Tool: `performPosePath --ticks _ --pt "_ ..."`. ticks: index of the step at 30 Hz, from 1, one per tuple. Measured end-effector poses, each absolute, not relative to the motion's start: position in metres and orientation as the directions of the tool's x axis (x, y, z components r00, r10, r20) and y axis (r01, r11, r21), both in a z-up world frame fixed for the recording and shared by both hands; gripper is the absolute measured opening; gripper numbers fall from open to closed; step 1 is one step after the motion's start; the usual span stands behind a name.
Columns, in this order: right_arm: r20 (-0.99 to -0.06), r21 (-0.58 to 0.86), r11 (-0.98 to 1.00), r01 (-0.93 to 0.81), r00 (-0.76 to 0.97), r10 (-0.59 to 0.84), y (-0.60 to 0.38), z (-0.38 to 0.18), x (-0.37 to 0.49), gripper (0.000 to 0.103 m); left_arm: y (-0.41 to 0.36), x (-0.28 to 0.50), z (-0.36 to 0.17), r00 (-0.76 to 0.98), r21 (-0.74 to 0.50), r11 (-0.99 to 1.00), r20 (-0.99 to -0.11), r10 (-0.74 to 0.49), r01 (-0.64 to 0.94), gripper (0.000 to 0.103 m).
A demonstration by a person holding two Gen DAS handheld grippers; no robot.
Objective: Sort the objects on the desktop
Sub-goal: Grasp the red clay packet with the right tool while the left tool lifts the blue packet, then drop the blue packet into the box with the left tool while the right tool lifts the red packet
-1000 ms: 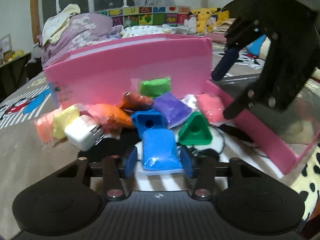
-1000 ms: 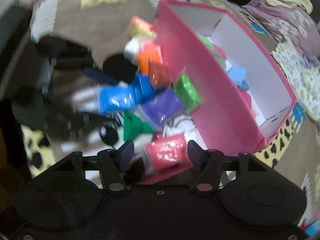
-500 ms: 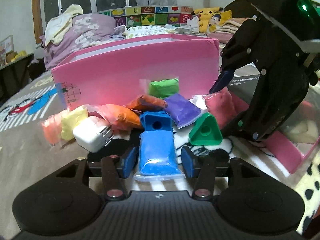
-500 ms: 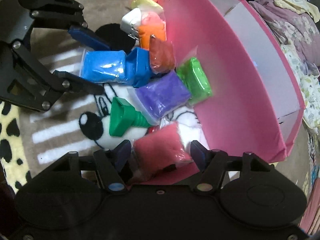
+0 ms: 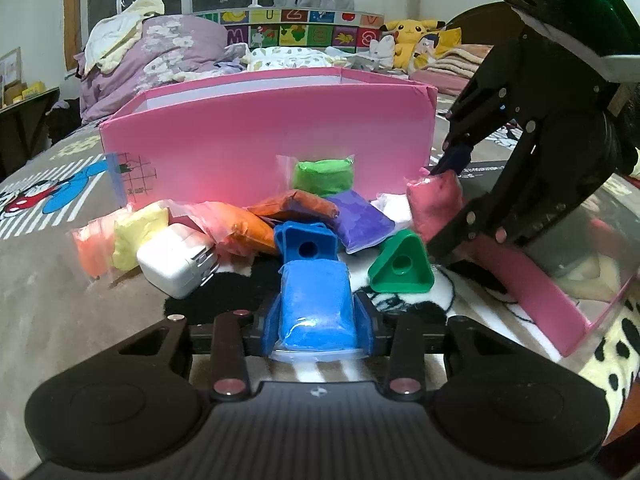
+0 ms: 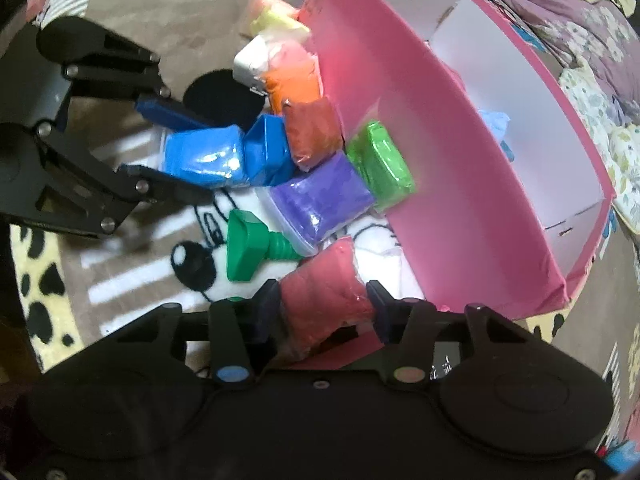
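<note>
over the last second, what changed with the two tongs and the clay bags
Both tongs have just been closing. The left tongs now squeeze the blue bag, which earlier lay loose between their tips. The right tongs have closed in on the pink bag and now press its sides. The green triangular piece, purple bag, white charger and pink box stayed put.

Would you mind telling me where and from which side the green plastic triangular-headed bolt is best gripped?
Grip the green plastic triangular-headed bolt across two flat sides of its head, coming from above. It lies on its side, the threaded shank tucked against the purple clay bag, so the head, facing the open rug, looks like the freest part.
</note>
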State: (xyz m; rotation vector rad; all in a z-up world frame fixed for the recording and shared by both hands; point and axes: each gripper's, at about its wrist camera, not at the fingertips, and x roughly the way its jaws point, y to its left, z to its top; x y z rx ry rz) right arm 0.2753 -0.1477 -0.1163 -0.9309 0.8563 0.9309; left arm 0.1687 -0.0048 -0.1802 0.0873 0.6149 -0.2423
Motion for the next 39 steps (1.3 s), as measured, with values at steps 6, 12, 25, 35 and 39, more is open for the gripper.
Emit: performPosePath --ticks 6,12,25,35,39 --pt "-0.894 -0.243 0.316 -0.917 0.338 0.293 -0.152 -0.101 0.271 0.024 0.003 0.168 -0.176 0.797 -0.035 0.973 -0.568 -0.207 0.228 0.037" --pt "-0.89 -0.22 0.328 -0.919 0.327 0.318 -0.151 -0.094 0.27 0.016 0.006 0.165 -0.171 0.8 -0.063 0.972 -0.558 -0.221 0.225 0.036" --pt "-0.836 -0.256 0.349 -0.901 0.388 0.389 -0.151 -0.065 0.263 0.016 0.016 0.155 -0.172 0.797 -0.092 0.979 -0.57 -0.199 0.179 0.036" --pt "-0.79 -0.273 0.345 -0.898 0.414 0.453 -0.152 -0.046 0.255 0.016 0.035 0.152 -0.151 0.808 -0.153 0.982 -0.561 -0.18 0.113 0.036" --pt "-0.772 -0.268 0.365 -0.891 0.426 0.472 -0.157 -0.042 0.256 0.016 0.043 0.154 -0.141 0.813 -0.184 0.979 -0.554 -0.181 0.092 0.036"
